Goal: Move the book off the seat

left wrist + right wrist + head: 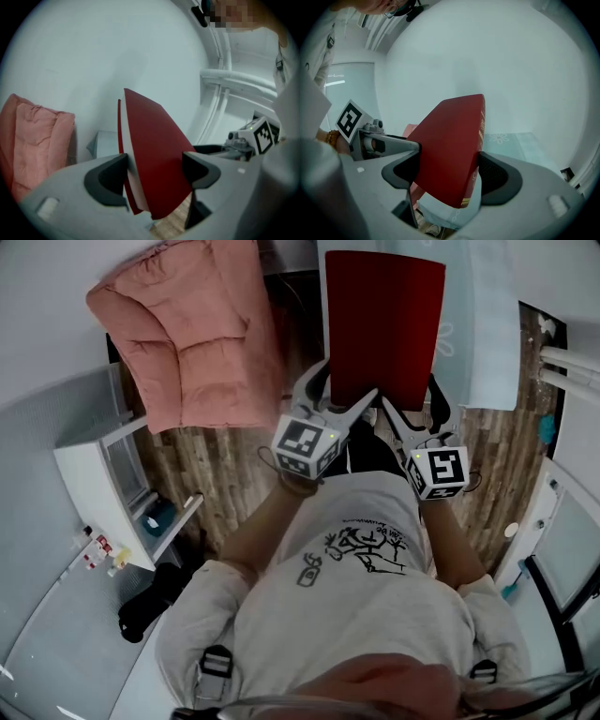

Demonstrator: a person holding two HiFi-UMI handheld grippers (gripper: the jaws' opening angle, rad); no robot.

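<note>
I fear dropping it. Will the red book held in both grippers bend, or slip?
The red book is likely stiff: its cover looks flat and hard. Gripped only at its near edge by the left gripper and right gripper, it may tip downward. The smooth cover could slip.

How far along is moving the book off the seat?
Grasped: left gripper and right gripper are both shut on the red book. In hand: the book looks lifted, held above the pale blue seat. Left: carry it clear of the seat, set it down, open the jaws.
</note>
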